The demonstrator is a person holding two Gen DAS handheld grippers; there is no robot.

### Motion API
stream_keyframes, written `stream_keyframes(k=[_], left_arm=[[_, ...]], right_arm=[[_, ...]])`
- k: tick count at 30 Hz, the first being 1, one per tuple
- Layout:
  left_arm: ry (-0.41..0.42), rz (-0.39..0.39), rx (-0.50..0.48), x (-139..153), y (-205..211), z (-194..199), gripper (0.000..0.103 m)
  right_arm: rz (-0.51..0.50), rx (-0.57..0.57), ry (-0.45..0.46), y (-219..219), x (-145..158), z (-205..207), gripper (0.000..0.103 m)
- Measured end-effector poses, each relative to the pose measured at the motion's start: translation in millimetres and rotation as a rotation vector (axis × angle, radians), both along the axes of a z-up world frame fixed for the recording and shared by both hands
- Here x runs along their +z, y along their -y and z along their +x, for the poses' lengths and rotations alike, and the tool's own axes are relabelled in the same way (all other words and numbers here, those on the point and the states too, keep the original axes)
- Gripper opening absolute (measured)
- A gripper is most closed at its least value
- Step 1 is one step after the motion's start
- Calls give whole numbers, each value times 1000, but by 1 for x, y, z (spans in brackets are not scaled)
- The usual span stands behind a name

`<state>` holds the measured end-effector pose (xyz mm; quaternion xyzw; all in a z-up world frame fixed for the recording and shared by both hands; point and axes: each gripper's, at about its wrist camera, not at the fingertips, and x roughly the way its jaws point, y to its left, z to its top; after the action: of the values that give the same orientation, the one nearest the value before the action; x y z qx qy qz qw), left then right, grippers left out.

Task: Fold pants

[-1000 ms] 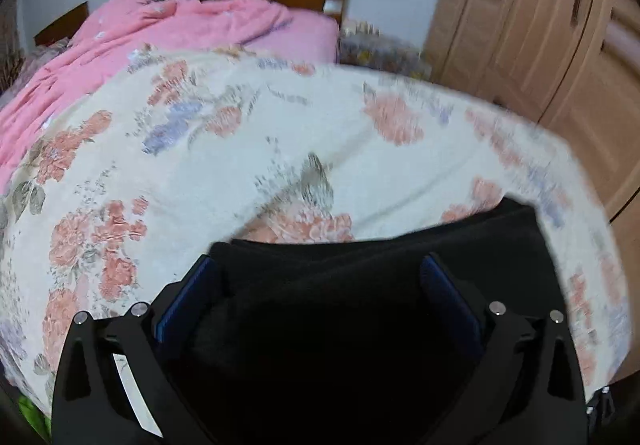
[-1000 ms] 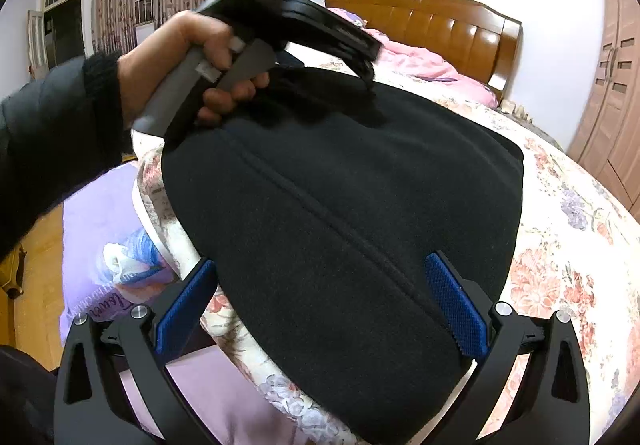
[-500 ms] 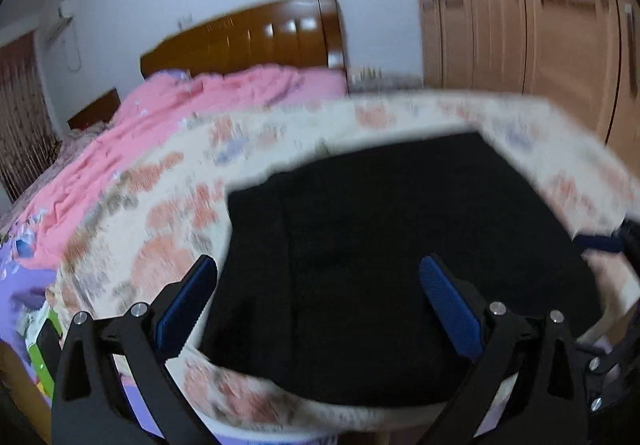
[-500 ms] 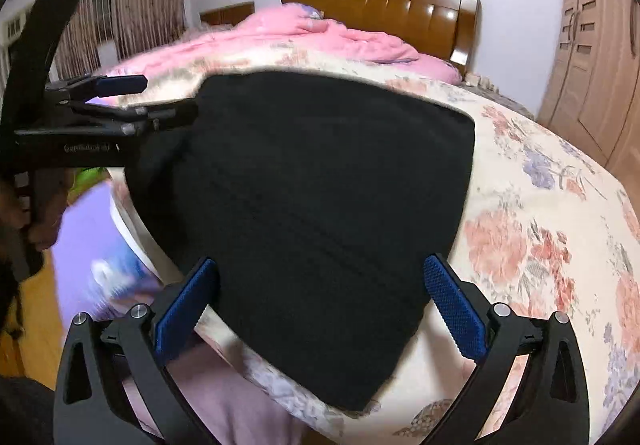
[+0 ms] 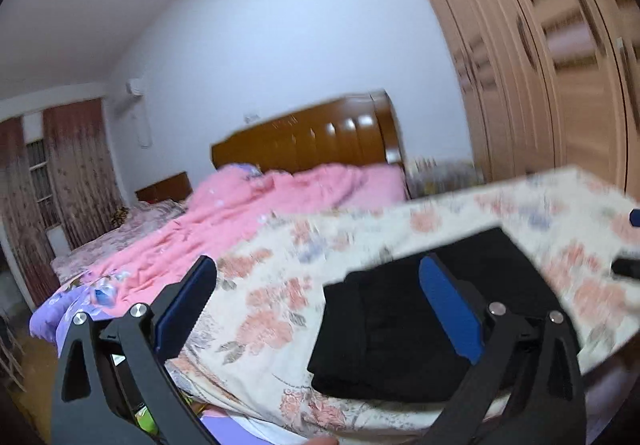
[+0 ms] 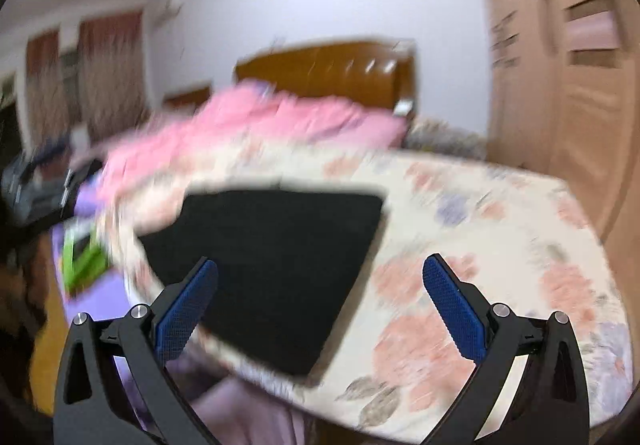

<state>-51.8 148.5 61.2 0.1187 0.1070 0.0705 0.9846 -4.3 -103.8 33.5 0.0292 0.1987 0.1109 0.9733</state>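
The black pants (image 5: 404,325) lie folded into a compact rectangle on the floral bedspread (image 5: 280,277) near the bed's front corner; they also show in the right wrist view (image 6: 276,265). My left gripper (image 5: 316,309) is open and empty, held above and back from the pants. My right gripper (image 6: 320,305) is open and empty, also raised clear of the pants. A bit of the right gripper (image 5: 628,265) shows at the right edge of the left wrist view. The left gripper (image 6: 36,185) is a blur at the left edge of the right wrist view.
A pink quilt (image 5: 280,201) lies further up the bed before a wooden headboard (image 5: 312,141). Wooden wardrobe doors (image 5: 560,57) stand on the right. A purple sheet (image 5: 68,309) hangs at the bed's left. Curtains (image 5: 68,173) cover the window on the far left.
Both grippers have pulled up and back from the folded pants, and both views now tilt toward the room. The pants stay flat on the bed.
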Motion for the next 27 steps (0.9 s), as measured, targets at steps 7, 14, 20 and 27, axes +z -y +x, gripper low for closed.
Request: stream_keyframes(k=[7, 14, 20, 27], left_arm=[[-42, -126, -1, 1, 13, -8, 102], [-259, -299, 21, -40, 14, 9, 102], [-366, -337, 56, -75, 13, 18, 102], [-488, -303, 42, -108, 21, 29, 102]], right_arm=[[-10, -43, 51, -6, 20, -21, 99], [-34, -41, -175, -22, -27, -4, 99], [-134, -25, -286, -42, -60, 7, 99], [-176, 14, -430, -55, -93, 16, 99]])
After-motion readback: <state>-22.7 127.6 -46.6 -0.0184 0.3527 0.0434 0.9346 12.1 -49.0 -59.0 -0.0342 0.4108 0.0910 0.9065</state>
